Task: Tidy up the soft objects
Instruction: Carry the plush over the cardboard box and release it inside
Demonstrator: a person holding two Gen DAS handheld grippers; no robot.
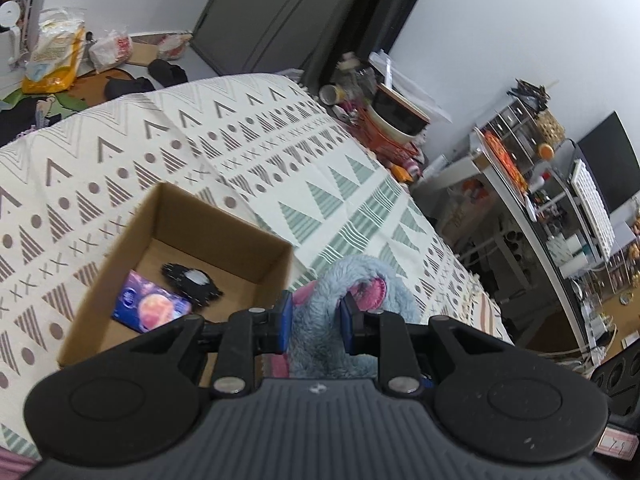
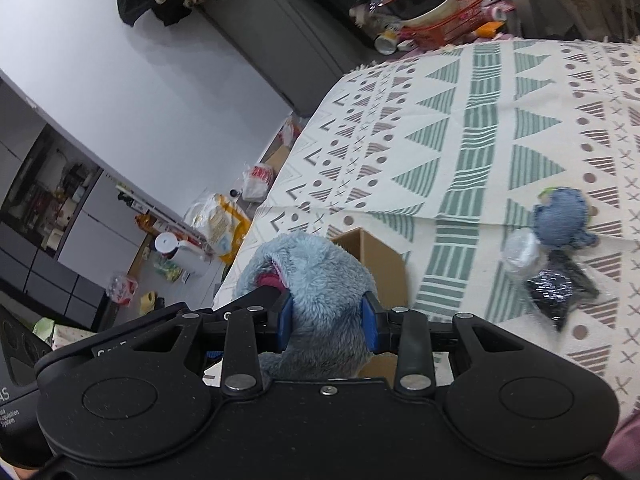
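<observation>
Between both hand-held grippers, a blue plush toy (image 1: 360, 280) hangs.
Left hand-held gripper (image 1: 314, 322) and right hand-held gripper (image 2: 328, 326) each clamp it beside the cardboard box (image 1: 224, 224).

One cardboard box (image 1: 224, 240) stands on the patterned cloth (image 1: 280, 152), with two things in it: one purple packet (image 1: 150, 306) and one black patch (image 1: 192, 282). One blue plush toy (image 1: 360, 280). Near the cloth's right edge, three small soft things: one blue (image 2: 562, 218), one silver (image 2: 520, 254), one black glittery (image 2: 554, 290).

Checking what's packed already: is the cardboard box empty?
No, the cardboard box already holds a purple packet and a black item.
</observation>
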